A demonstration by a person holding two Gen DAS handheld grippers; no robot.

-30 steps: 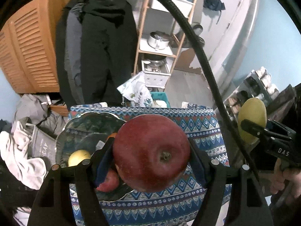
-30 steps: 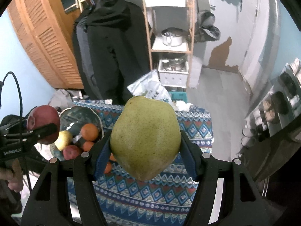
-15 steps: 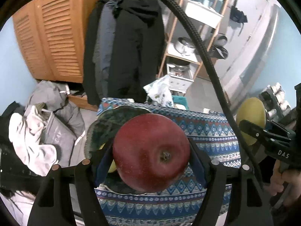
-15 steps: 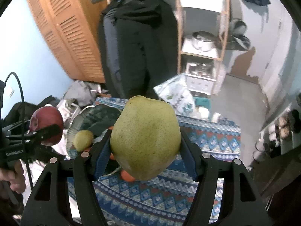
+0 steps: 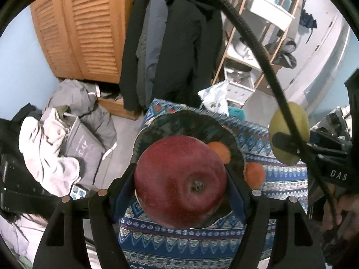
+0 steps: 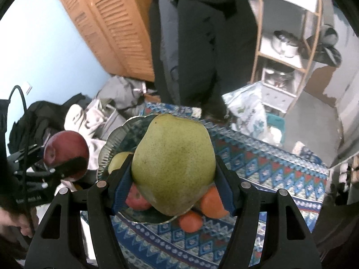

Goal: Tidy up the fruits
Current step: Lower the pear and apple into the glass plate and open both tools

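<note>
My left gripper (image 5: 180,186) is shut on a large red apple (image 5: 179,179), held above a dark scalloped glass plate (image 5: 179,123) on the patterned blue cloth. My right gripper (image 6: 172,174) is shut on a green pear (image 6: 172,163), over the same plate (image 6: 116,139). On the plate and by its rim lie oranges (image 6: 212,199), a small red apple (image 6: 135,198) and a yellow-green fruit (image 6: 117,160). Each view shows the other gripper to the side: the pear (image 5: 289,134) at right, the red apple (image 6: 66,153) at left.
The blue patterned tablecloth (image 6: 269,168) covers a small table. Piled clothes and a bag (image 5: 56,145) lie on the floor to the left. Dark coats (image 5: 172,44) hang behind, beside a louvred wooden wardrobe (image 5: 85,27) and a shelf with pots (image 6: 285,44). A black cable (image 5: 264,51) arcs across.
Both grippers have swung left and sunk toward the plate, each still gripping its fruit. The plate now sits directly under both fruits. The wardrobe and floor clutter have come further into view.
</note>
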